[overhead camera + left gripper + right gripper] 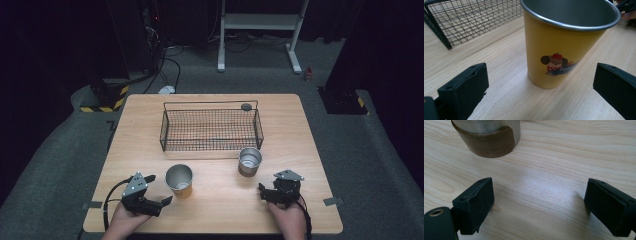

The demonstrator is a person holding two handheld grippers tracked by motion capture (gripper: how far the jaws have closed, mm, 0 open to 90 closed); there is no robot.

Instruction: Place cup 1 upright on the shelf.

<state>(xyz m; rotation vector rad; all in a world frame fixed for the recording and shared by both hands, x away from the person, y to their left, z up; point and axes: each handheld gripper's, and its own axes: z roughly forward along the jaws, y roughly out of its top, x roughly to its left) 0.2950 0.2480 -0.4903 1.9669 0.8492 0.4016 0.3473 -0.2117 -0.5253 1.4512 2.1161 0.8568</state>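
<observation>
Wide-open left gripper (539,90) low on table (300,125), yellow cup (560,47) upright just ahead between its jaws, near wire basket (210,127); right gripper (541,205) likewise wide, steel cup (487,136) ahead, off toward its left jaw.

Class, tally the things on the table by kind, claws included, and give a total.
Cups: 2 (yellow cup, brown-sleeved cup)
Wire baskets: 1
Claws: 2 (left claw, right claw)
Total: 5
</observation>
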